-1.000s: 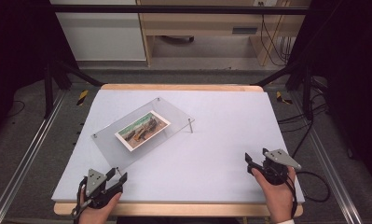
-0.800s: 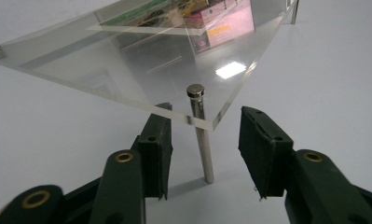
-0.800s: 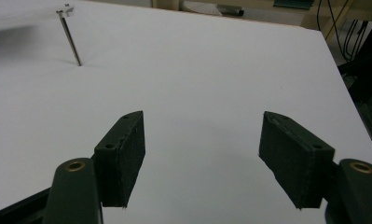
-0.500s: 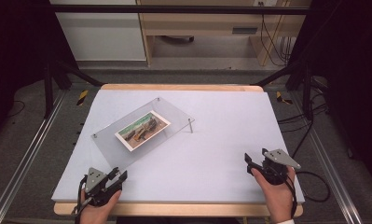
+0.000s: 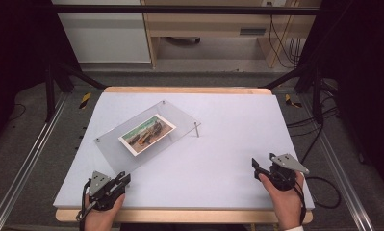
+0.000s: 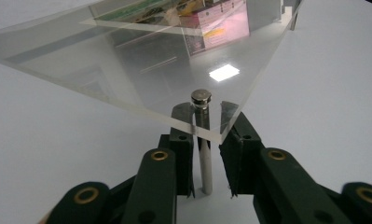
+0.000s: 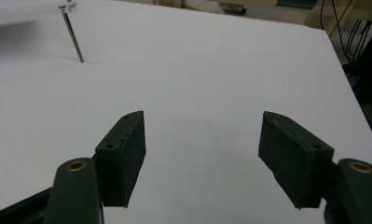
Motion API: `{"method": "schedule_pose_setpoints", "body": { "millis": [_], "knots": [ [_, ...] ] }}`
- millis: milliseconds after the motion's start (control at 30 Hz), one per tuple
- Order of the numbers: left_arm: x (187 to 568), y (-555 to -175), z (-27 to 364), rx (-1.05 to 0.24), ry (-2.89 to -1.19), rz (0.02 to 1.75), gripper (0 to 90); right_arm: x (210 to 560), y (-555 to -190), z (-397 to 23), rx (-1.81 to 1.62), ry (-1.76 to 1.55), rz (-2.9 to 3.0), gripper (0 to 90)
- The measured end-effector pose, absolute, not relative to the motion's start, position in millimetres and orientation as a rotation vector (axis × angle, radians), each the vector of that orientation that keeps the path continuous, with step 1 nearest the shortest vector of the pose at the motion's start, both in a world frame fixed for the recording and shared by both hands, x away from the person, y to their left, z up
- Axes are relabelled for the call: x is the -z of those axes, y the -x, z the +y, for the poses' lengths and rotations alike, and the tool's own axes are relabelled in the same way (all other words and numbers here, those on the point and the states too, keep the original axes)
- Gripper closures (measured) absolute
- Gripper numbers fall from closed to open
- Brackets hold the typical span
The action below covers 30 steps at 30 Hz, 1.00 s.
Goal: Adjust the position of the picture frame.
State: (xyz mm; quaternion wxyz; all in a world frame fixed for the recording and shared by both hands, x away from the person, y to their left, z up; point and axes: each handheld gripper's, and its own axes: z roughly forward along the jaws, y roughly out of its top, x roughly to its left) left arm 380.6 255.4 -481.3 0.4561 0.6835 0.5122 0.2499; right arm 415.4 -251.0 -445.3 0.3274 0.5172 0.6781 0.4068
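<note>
A clear acrylic plate (image 5: 180,120) stands on thin metal legs on the white table, with a colour photo (image 5: 147,134) lying on it. My left gripper (image 5: 124,177) is at the plate's near corner. In the left gripper view its jaws have just been closing around the corner leg (image 6: 203,158), which stands between the pads (image 6: 183,154) with a thin gap on each side. My right gripper (image 5: 255,166) rests at the near right of the table. It is open, with bare table between its pads (image 7: 123,154).
Another leg (image 5: 197,130) holds up the plate's right corner and appears far off as a post (image 7: 74,39) in the right gripper view. The white table top (image 5: 237,120) ends in a wooden front edge by the hands. Cables trail to the right.
The left gripper's jaws have drawn closer together at the plate's near corner. Neither hand has shifted, and the plate and photo lie as before.
</note>
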Motion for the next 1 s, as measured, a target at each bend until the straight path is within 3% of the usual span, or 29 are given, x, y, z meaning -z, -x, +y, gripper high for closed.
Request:
{"method": "schedule_pose_setpoints", "body": {
  "millis": [733, 1000],
  "knots": [
    [470.7, -382.5, 266.3, -0.594, -1.578, 1.241, 79.1, 440.0, -421.9, -218.1, -1.112, -1.219, 1.879, 32.7],
    [470.3, -383.3, 271.0, -0.572, -1.57, 1.265, 82.1, 430.2, -442.0, -180.0, -1.115, -1.096, 1.993, 46.6]
  ]
}}
